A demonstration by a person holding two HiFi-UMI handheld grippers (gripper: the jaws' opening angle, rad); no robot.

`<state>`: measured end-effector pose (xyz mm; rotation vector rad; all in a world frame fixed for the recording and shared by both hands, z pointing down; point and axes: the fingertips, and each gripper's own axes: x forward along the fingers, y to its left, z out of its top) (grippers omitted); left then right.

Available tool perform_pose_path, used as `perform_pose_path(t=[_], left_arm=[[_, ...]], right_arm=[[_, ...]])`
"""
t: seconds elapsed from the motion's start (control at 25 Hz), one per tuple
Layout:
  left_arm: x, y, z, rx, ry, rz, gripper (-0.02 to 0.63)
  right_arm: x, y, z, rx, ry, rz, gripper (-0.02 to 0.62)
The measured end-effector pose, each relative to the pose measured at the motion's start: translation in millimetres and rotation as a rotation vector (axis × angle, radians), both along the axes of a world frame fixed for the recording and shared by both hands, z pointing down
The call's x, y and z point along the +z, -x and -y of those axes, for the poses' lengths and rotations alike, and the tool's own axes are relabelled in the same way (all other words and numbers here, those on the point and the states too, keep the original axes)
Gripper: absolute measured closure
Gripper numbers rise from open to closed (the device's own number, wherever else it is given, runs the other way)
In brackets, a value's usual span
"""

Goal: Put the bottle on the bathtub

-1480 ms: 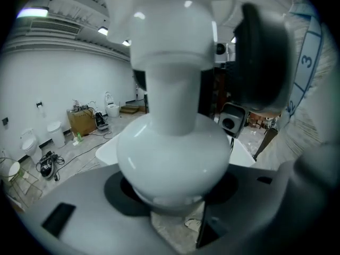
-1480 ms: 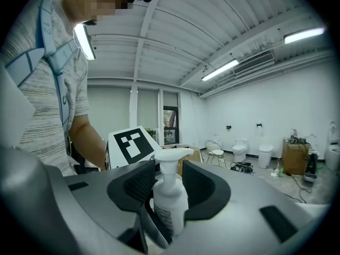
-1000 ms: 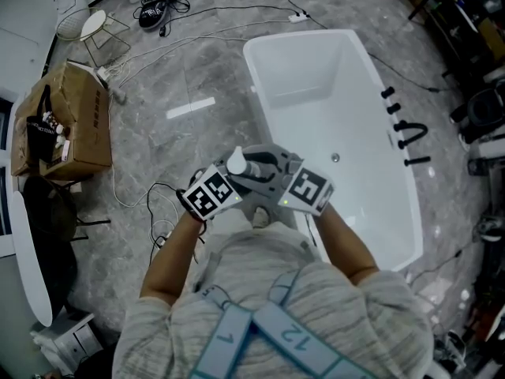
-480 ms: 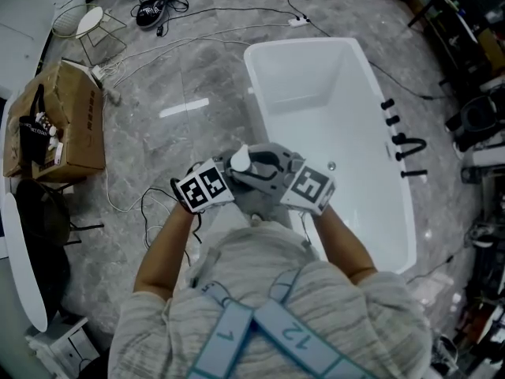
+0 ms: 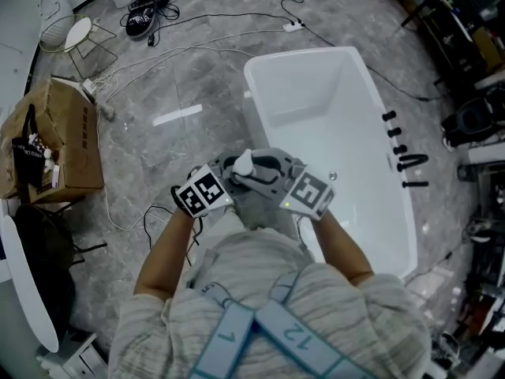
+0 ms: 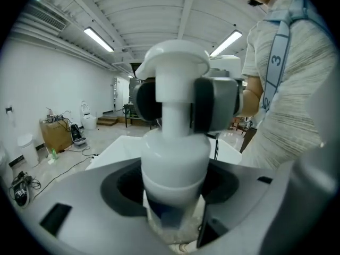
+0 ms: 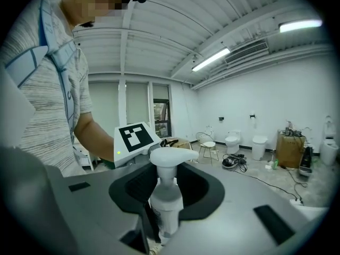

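Bottle [image 5: 241, 163] clamped in left tool [image 5: 230, 172], right tool [image 5: 267, 172] just closed onto it — near bathtub [image 5: 316, 101]

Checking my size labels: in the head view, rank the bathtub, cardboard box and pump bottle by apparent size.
1. bathtub
2. cardboard box
3. pump bottle, smallest though nearest the camera; only its top shows.

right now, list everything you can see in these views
pump bottle: 1, white, gripped between both grippers
bathtub: 1, white, ahead
tap fittings: several, black, beside bathtub
cardboard box: 1, brown, left
shoes: 1 pair, black, far left
wire chair: 1, white seat, far left
cables: several, on floor
toilets: 2, white, by wall
left gripper: grey, shut on pump bottle
right gripper: grey, jaws just closed in, shut on pump bottle
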<state>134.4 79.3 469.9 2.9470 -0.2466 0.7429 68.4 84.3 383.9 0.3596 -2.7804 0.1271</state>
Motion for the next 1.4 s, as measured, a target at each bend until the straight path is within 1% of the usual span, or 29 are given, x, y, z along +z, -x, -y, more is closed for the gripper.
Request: perform_pose_path(t=[0.12, 0.28, 0.44, 0.6, 0.76, 0.96, 1.12, 1.24, 1.4], left_arm=[[7, 17, 22, -0.004, -0.002, 0.014, 0.364], [15, 47, 55, -0.040, -0.033, 0.042, 0.364], [16, 74, 86, -0.076, -0.044, 0.036, 0.362], [16, 96, 108, -0.093, -0.063, 0.021, 0.362], [22, 117, 126, -0.115, -0.070, 0.030, 0.362], [31, 127, 142, -0.137, -0.051, 0.049, 0.362], [31, 133, 158, -0.177, -0.031, 0.034, 0.362], [29, 135, 174, -0.219, -0.025, 0.005, 0.362], [24, 131, 202, -0.262, 0.007, -0.067, 0.362]], right_arm=[[3, 11, 23, 0.019, 0.002, -0.006, 0.476], [3, 28, 58, 0.061, 0.010, 0.006, 0.476], [2, 42, 89, 0.098, 0.019, 0.015, 0.476], [2, 55, 114, 0.136, 0.025, 0.041, 0.476], [4, 64, 134, 0.155, 0.023, 0.034, 0.476], [2, 53, 158, 0.175, 0.033, 0.038, 0.476], [-6, 44, 182, 0.203, 0.039, 0.051, 0.476], [-1, 33, 206, 0.237, 0.020, 0.053, 0.476], [10, 21, 244, 0.282, -0.002, 0.065, 0.476]])
